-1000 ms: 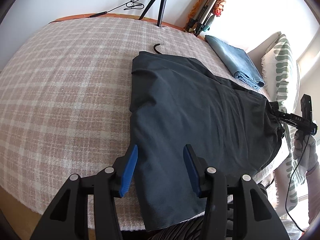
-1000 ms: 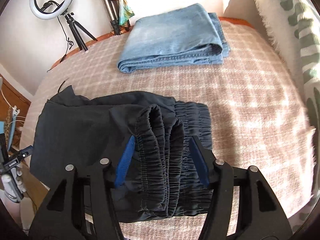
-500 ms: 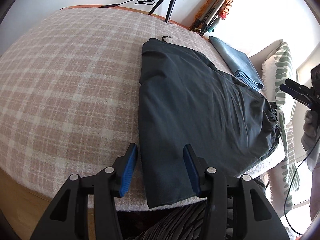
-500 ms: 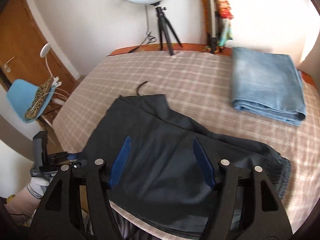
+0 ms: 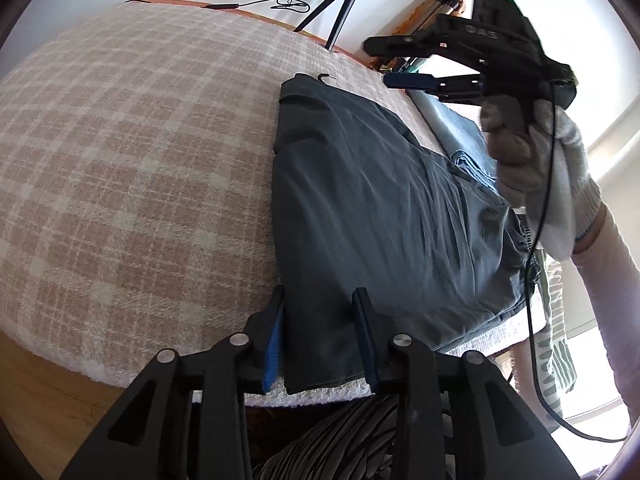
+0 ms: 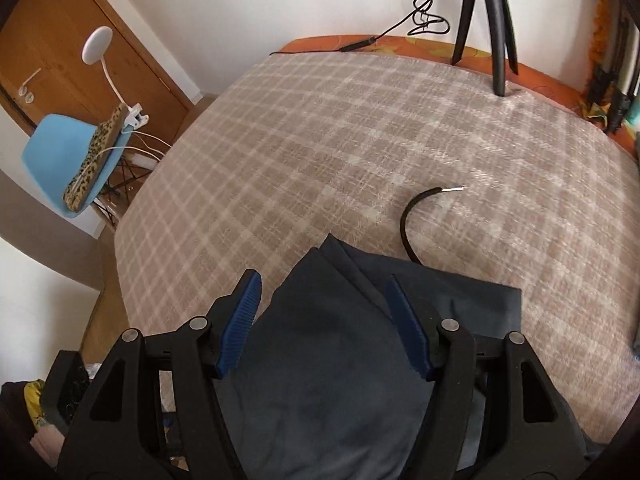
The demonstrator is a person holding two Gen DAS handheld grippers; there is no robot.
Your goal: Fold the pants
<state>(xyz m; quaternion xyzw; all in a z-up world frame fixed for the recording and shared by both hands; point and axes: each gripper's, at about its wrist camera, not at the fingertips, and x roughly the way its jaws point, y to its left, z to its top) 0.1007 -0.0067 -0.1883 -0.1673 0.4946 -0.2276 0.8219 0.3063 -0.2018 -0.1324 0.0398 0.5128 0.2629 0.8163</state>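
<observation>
Dark grey pants (image 5: pixel 380 200) lie flat on the plaid blanket (image 5: pixel 140 160), running from the bed's near edge to the far side. My left gripper (image 5: pixel 319 314) sits low at the near corner of the pants. Its jaws are closing with the cloth's edge between them, and the pads are not pressing it. My right gripper (image 5: pixel 376 62), held by a gloved hand (image 5: pixel 536 168), hovers over the far end. In the right wrist view the right gripper (image 6: pixel 324 300) is open above the pants' far corner (image 6: pixel 320 360), beside a black drawstring (image 6: pixel 404 224).
Folded blue jeans (image 5: pixel 452 128) lie beyond the pants on the right. A tripod (image 6: pixel 496 28) stands on the bed's far edge with a cable next to it. A blue chair (image 6: pixel 68 160) stands off the left side, and a striped pillow (image 5: pixel 556 320) hangs at the right.
My right gripper left the waistband and swept across to the far corner of the pants. My left gripper sank a little toward the near corner, and its jaws narrowed.
</observation>
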